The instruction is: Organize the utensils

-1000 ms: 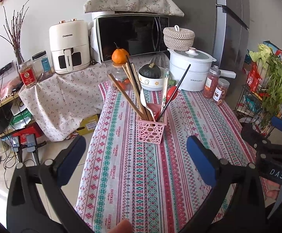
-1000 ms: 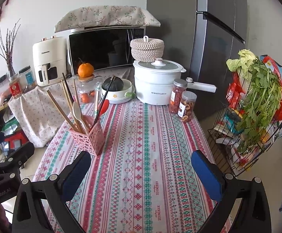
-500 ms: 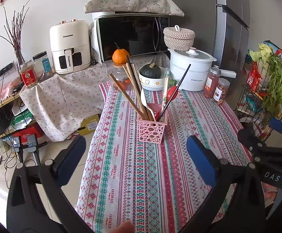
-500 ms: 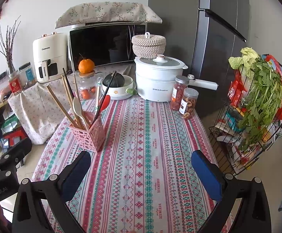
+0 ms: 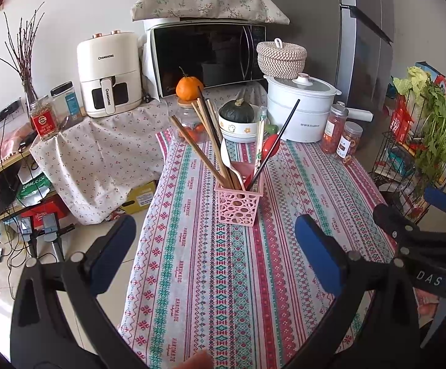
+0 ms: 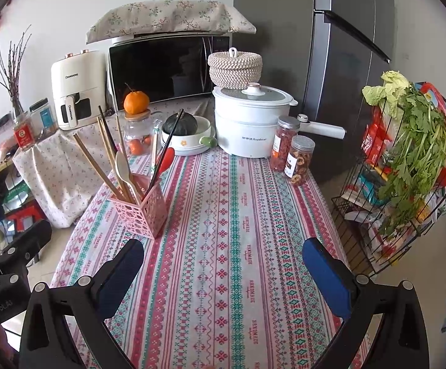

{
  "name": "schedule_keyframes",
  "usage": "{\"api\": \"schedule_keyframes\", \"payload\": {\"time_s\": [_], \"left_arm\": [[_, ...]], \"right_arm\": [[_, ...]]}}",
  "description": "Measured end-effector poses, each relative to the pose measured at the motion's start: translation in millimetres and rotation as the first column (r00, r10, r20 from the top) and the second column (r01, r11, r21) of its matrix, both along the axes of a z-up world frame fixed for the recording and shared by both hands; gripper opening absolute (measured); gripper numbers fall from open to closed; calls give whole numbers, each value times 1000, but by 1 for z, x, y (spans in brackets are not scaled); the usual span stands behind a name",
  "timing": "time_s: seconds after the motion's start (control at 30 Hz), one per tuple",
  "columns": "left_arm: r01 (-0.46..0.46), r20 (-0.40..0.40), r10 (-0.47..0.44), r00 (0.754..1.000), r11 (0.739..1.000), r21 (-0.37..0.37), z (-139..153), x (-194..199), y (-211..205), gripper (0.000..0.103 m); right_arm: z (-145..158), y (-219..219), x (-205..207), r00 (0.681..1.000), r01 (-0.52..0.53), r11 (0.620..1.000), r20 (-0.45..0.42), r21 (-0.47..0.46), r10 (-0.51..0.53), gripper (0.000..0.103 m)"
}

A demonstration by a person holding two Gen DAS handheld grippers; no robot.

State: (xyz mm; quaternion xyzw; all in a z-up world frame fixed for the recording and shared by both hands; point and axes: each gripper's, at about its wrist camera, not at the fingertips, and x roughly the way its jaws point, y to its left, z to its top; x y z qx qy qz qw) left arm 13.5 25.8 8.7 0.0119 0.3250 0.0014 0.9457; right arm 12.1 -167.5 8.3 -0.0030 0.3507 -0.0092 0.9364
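Note:
A pink perforated utensil basket [image 5: 237, 204] [image 6: 143, 212] stands on the striped tablecloth [image 5: 210, 270]. It holds wooden chopsticks [image 5: 192, 143], black chopsticks [image 5: 276, 138], a cream spoon [image 6: 124, 167] and a red spoon [image 6: 167, 158]. My left gripper [image 5: 217, 246] hangs open above the cloth just in front of the basket, nothing between its blue pads. My right gripper [image 6: 223, 269] is open too, to the right of the basket and nearer the table's front, empty. The right gripper's body [image 5: 420, 240] shows at the left wrist view's right edge.
At the table's far end stand a white electric pot [image 6: 250, 123], a bowl with a dark squash [image 6: 183, 136], two spice jars [image 6: 293, 153] and a glass jar topped by an orange [image 6: 136, 123]. A wire rack of vegetables [image 6: 407, 166] stands right; microwave and air fryer behind.
Both grippers have drifted very slightly; the scene sits a touch lower in both views. Nothing was grasped or let go.

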Motion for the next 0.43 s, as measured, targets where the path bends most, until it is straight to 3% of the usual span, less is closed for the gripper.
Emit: {"api": "schedule_keyframes", "payload": {"time_s": [0.43], "left_arm": [[22,-16,-22,1000,1000,-3,-6,3,0,103]], "right_arm": [[-4,1,3,1000,0,1000,-19,6,0,103]]}}
